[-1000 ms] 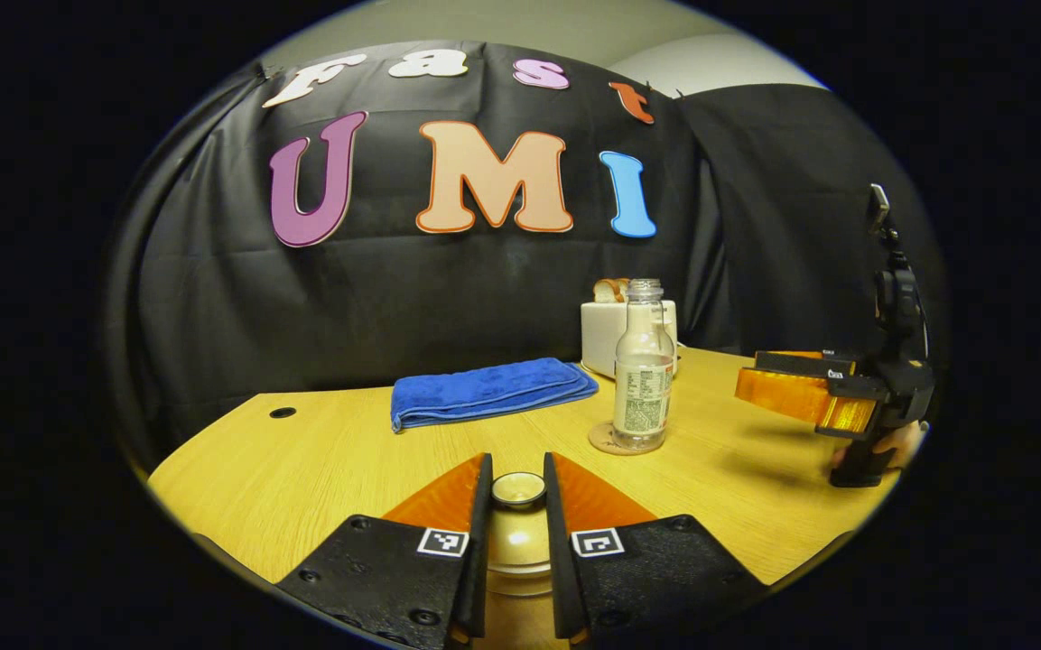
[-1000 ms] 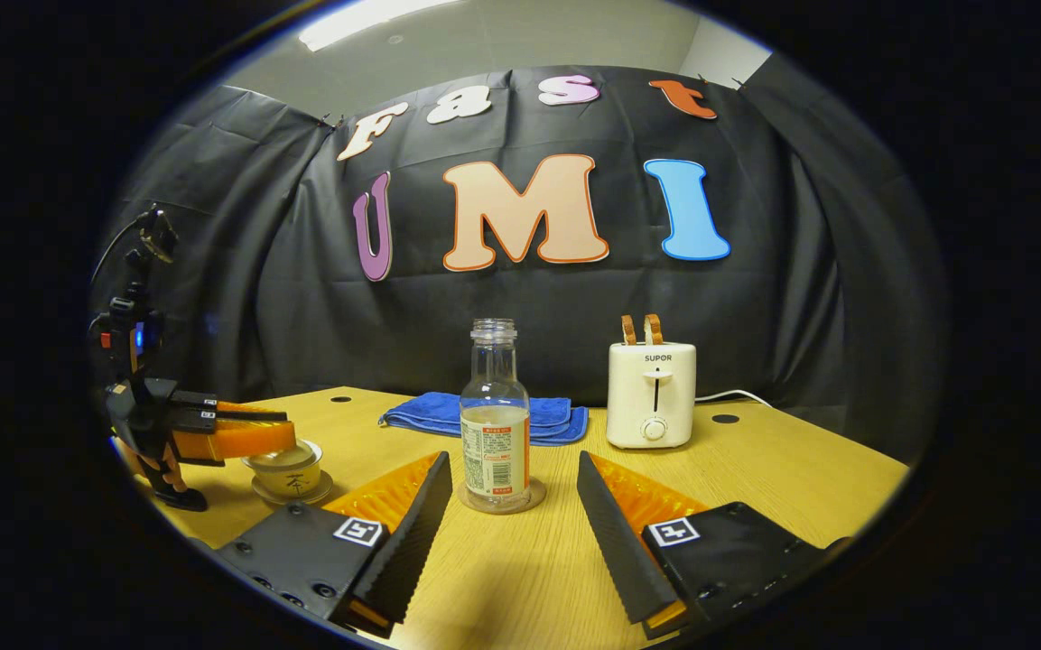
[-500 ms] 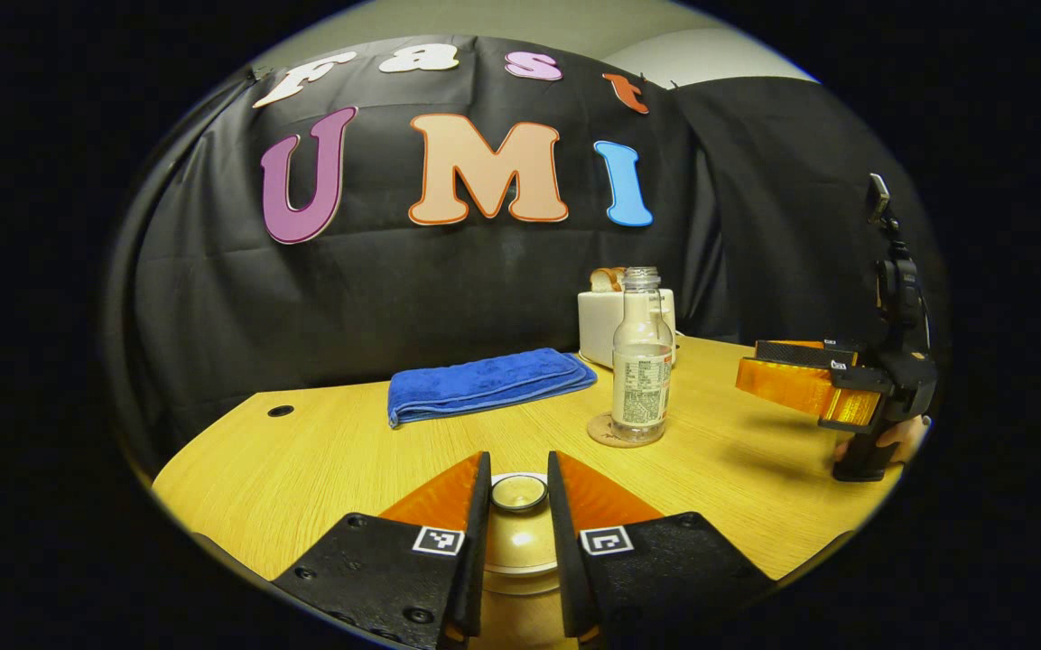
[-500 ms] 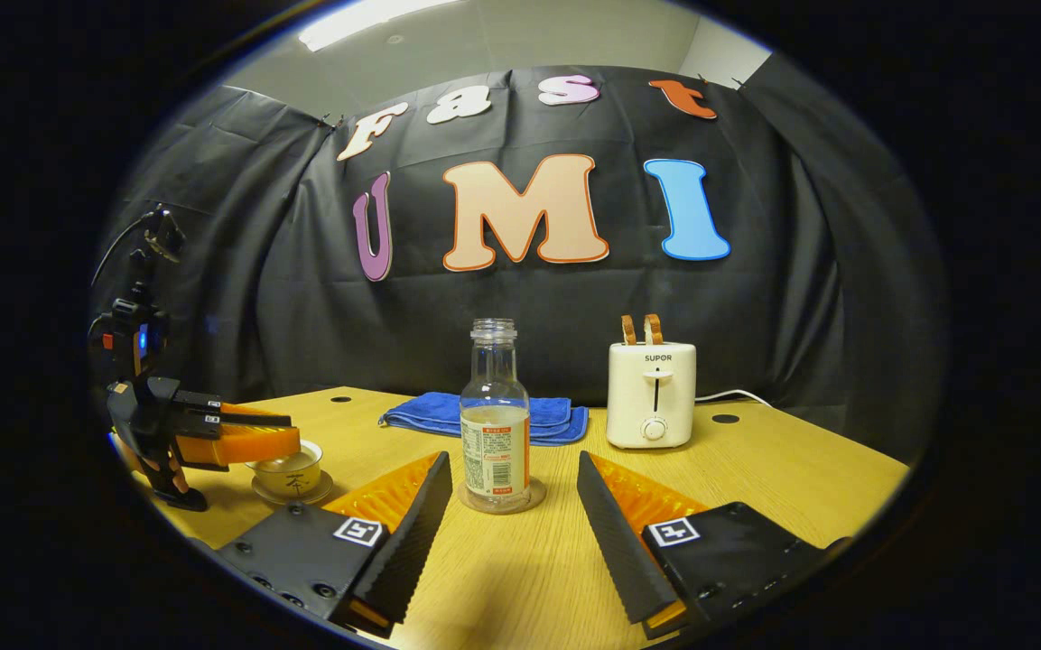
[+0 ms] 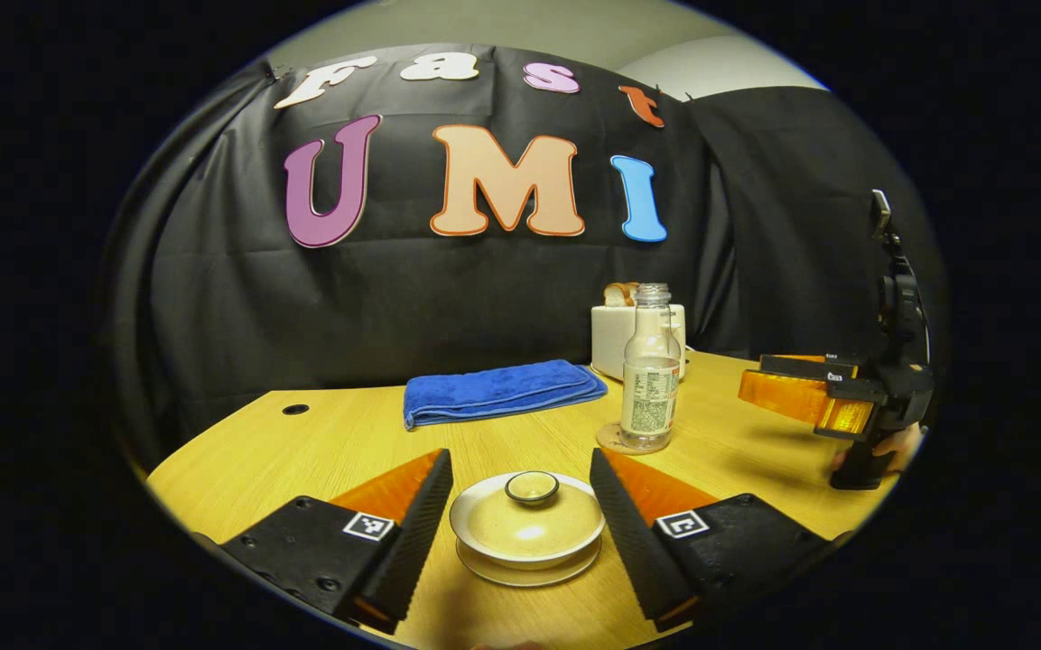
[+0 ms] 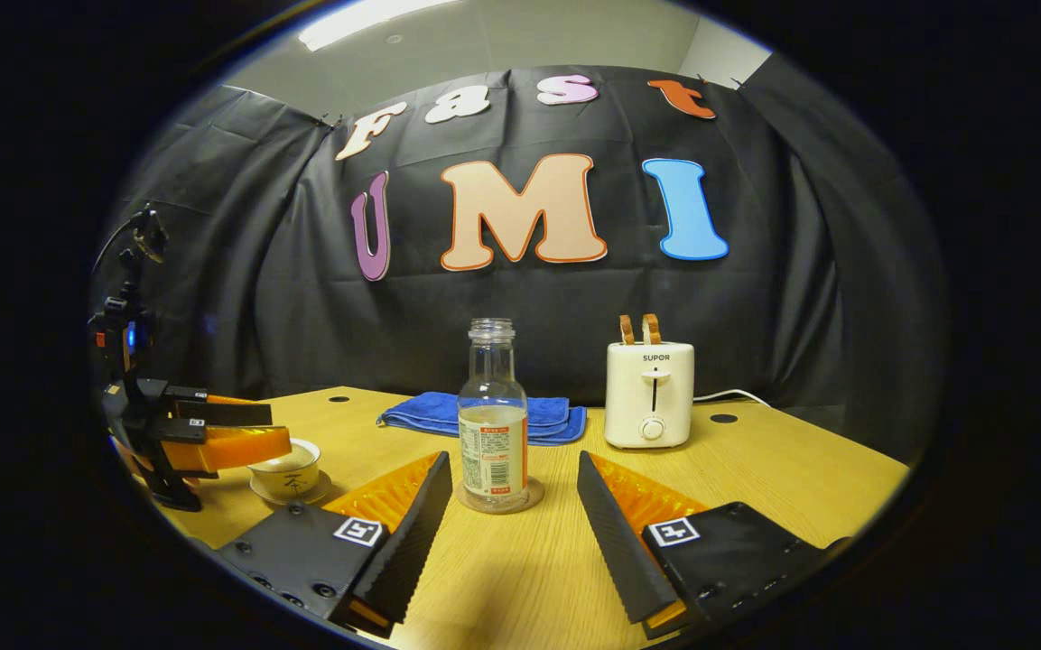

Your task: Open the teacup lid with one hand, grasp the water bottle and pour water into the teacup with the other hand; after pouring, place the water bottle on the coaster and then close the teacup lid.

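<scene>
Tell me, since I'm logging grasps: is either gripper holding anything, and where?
Nothing held: left gripper open around the lid; right gripper open.

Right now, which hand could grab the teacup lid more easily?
Left. The left gripper is open with the teacup lid right between its fingers; the right gripper faces the water bottle instead.
</scene>
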Tool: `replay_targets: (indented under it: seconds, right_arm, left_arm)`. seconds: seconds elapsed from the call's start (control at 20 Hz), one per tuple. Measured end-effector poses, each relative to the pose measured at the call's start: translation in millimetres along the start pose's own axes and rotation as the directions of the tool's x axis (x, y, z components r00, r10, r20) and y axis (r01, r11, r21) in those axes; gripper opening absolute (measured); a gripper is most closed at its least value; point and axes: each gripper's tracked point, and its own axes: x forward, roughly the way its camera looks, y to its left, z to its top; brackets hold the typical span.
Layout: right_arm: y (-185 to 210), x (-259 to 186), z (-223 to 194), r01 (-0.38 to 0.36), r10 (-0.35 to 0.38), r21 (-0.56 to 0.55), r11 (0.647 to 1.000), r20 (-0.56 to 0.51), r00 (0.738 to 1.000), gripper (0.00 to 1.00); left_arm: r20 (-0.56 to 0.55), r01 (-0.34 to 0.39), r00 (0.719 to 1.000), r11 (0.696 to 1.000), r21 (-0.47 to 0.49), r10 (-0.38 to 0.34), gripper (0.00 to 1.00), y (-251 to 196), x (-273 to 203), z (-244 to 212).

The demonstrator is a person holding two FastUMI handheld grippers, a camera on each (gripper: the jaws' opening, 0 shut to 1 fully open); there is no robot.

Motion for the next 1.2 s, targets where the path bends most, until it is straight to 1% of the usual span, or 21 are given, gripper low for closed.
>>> replay_targets:
  seconds: [0.25, 0.3, 0.35, 0.4, 0.45, 0.5, 0.55, 0.6, 0.75, 0.85, 0.9, 0.95, 1.0, 1.1, 1.2]
  right_arm:
    - [-7.7, -1.6, -0.4, 0.031, -0.031, 0.000, 1.000, 0.002, 1.000, 0.89]
    - [-8.5, -2.5, 0.0, 0.035, -0.035, -0.001, 0.999, 0.002, 0.999, 0.90]
    - [-9.7, -3.0, 0.6, 0.040, -0.040, -0.001, 0.999, 0.002, 0.999, 0.90]
    - [-11.4, -3.2, 0.2, 0.048, -0.048, -0.001, 0.999, 0.003, 0.999, 0.90]
    - [-13.8, -3.5, 0.5, 0.056, -0.056, -0.001, 0.998, 0.003, 0.998, 0.87]
    - [-15.6, -4.8, 0.1, 0.064, -0.064, -0.002, 0.998, 0.004, 0.998, 0.87]
    - [-17.3, -5.5, 0.3, 0.072, -0.072, -0.002, 0.997, 0.004, 0.997, 0.87]
    - [-20.3, -6.4, -0.1, 0.082, -0.082, -0.003, 0.997, 0.004, 0.997, 0.87]
    - [-27.4, -9.8, 1.0, 0.113, -0.113, -0.004, 0.994, 0.006, 0.994, 0.87]
    - [-29.3, -13.1, 0.3, 0.121, -0.121, -0.004, 0.993, 0.006, 0.993, 0.87]
    - [-30.1, -14.4, 1.0, 0.126, -0.126, -0.005, 0.992, 0.007, 0.992, 0.92]
    - [-32.9, -15.3, 1.9, 0.135, -0.135, -0.005, 0.991, 0.009, 0.991, 0.90]
    - [-34.7, -16.7, 1.3, 0.142, -0.142, -0.005, 0.990, 0.009, 0.990, 0.87]
    - [-34.8, -18.0, 1.1, 0.144, -0.144, -0.006, 0.990, 0.008, 0.990, 0.90]
    - [-35.1, -17.8, 1.3, 0.144, -0.144, -0.006, 0.990, 0.009, 0.990, 0.90]
  left_arm:
    - [0.082, -0.056, 0.995, 0.998, -0.037, 0.059, 0.90, 15.1, -19.3, 12.2]
    - [0.065, -0.070, 0.995, 0.997, -0.033, 0.072, 0.90, 18.1, -21.2, 7.3]
    - [0.071, -0.088, 0.993, 0.995, -0.037, 0.090, 0.94, 22.7, -24.8, 8.2]
    - [0.073, -0.102, 0.992, 0.994, -0.035, 0.104, 0.92, 27.0, -26.8, 8.0]
    - [0.070, -0.123, 0.990, 0.992, -0.037, 0.126, 0.92, 32.3, -27.9, 6.4]
    - [0.067, -0.146, 0.987, 0.989, -0.037, 0.148, 0.92, 37.9, -29.6, 6.0]
    - [0.067, -0.171, 0.983, 0.985, -0.039, 0.173, 0.89, 43.6, -33.1, 5.9]
    - [0.065, -0.200, 0.977, 0.979, -0.040, 0.203, 0.92, 49.9, -35.9, 5.5]
    - [0.057, -0.319, 0.945, 0.947, -0.045, 0.321, 0.94, 74.8, -46.7, 3.7]
    - [0.053, -0.404, 0.912, 0.914, -0.047, 0.406, 0.94, 90.9, -55.4, 2.0]
    - [0.050, -0.440, 0.895, 0.896, -0.048, 0.443, 0.94, 98.0, -59.5, 1.5]
    - [0.050, -0.464, 0.883, 0.885, -0.049, 0.466, 0.94, 100.8, -62.9, 1.8]
    - [0.049, -0.469, 0.881, 0.882, -0.048, 0.471, 0.94, 100.6, -63.9, 2.4]
    - [0.049, -0.464, 0.883, 0.884, -0.050, 0.466, 0.94, 98.1, -63.2, 2.1]
    - [0.049, -0.466, 0.882, 0.883, -0.050, 0.468, 0.94, 99.3, -63.9, 0.8]
